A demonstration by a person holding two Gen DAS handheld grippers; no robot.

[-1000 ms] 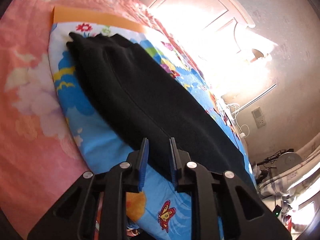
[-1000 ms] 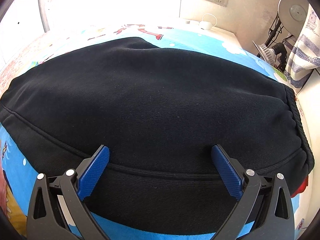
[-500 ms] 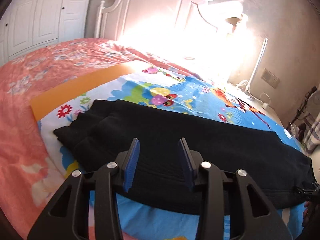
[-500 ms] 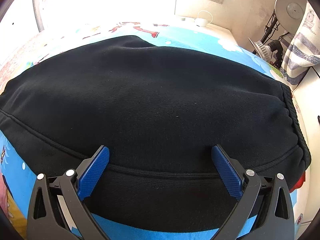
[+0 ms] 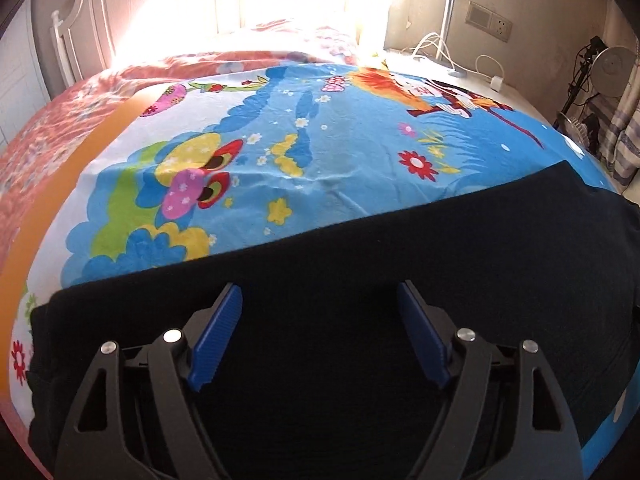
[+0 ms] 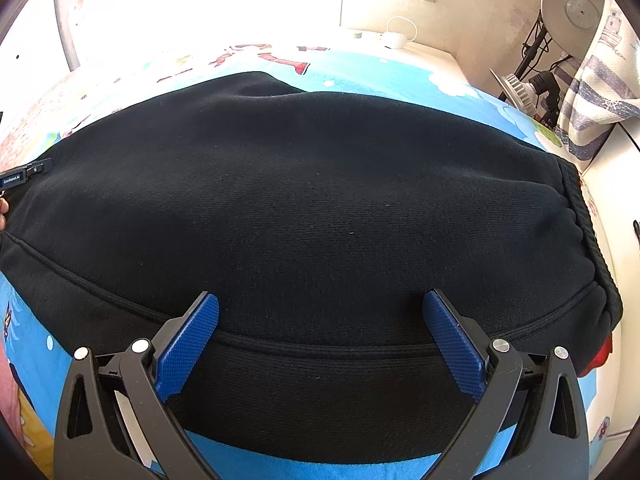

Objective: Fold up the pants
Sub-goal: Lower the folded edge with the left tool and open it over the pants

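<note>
We see the black pants (image 5: pixel 400 280) lying flat across a bright cartoon sheet (image 5: pixel 304 152) on the bed, and we use the pants as our landmark. In the left wrist view the left claw (image 5: pixel 320 324) hangs over the pants with its blue pads (image 5: pixel 216 332) spread wide apart and nothing between them; whether the tips touch the cloth we cannot tell. Beyond the far edge of the pants the sheet shows flowers and clouds, and past that lies a pink flowered bedspread (image 5: pixel 48 132) with an orange band (image 5: pixel 80 168) along the sheet's edge. Farther still from the pants, a wall socket (image 5: pixel 490 24) and white cables (image 5: pixel 436 50) sit near the wall.

In the right wrist view the right claw (image 6: pixel 320 336) is also wide open and grips nothing, its pads (image 6: pixel 452 344) poised over a seam (image 6: pixel 320 344) that runs across the near part of the pants. The ribbed waistband (image 6: pixel 588 240) forms the right end of the pants. Beyond that end stand a round white lamp (image 6: pixel 572 4) and a striped cloth (image 6: pixel 596 92). At the left end of the pants a black part of the other tool (image 6: pixel 24 174) just shows.
</note>
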